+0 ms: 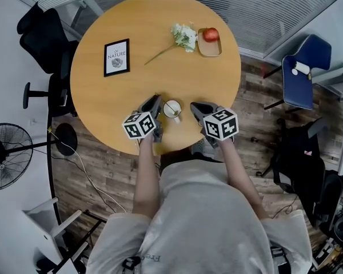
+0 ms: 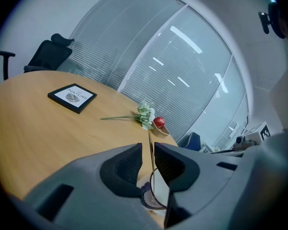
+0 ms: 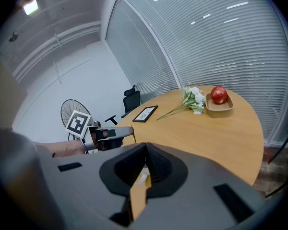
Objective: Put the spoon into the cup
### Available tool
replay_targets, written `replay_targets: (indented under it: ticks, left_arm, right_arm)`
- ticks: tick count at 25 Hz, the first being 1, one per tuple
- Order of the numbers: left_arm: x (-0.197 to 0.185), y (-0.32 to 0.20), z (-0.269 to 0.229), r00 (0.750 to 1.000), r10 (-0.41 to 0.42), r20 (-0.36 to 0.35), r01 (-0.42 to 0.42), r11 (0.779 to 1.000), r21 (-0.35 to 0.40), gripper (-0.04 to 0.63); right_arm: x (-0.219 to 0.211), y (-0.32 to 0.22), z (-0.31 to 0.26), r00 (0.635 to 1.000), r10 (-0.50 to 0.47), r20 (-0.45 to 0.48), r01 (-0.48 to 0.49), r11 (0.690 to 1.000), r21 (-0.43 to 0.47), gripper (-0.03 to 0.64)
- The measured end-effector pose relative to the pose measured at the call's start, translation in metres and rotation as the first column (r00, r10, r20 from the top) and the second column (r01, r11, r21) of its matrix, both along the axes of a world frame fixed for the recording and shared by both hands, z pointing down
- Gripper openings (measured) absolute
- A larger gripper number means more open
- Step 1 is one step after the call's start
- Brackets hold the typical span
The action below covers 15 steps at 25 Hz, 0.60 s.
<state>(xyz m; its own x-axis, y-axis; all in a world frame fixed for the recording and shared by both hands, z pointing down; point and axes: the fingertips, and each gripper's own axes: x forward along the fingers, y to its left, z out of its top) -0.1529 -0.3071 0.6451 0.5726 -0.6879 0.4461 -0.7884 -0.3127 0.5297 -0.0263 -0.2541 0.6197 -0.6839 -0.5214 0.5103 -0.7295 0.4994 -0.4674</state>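
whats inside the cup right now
The spoon: its thin handle rises out of the cup between the fingers of the left gripper. Those fingers cover the spoon's bowl end.

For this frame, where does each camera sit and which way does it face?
Head view: above the person, facing steeply down at the table; shows torso, forearms, left gripper, right gripper, the cup between them.
Left gripper view: on that gripper, facing across the table to the blinds; jaws shut on the spoon.
Right gripper view: on that gripper, facing across the table too; jaws together.
Both gripper views share the apple.
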Motion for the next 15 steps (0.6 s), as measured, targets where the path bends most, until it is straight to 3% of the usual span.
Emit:
replay_targets:
  ticks: [15]
  left_arm:
    - [-0.014, 0.038, -0.025, 0.999, -0.032, 0.04, 0.031, 0.999, 0.04, 0.064]
  right_arm:
    - [-0.004, 0.015, -0.018, 0.999, -0.038, -0.008, 0.038, 0.998, 0.046, -0.003]
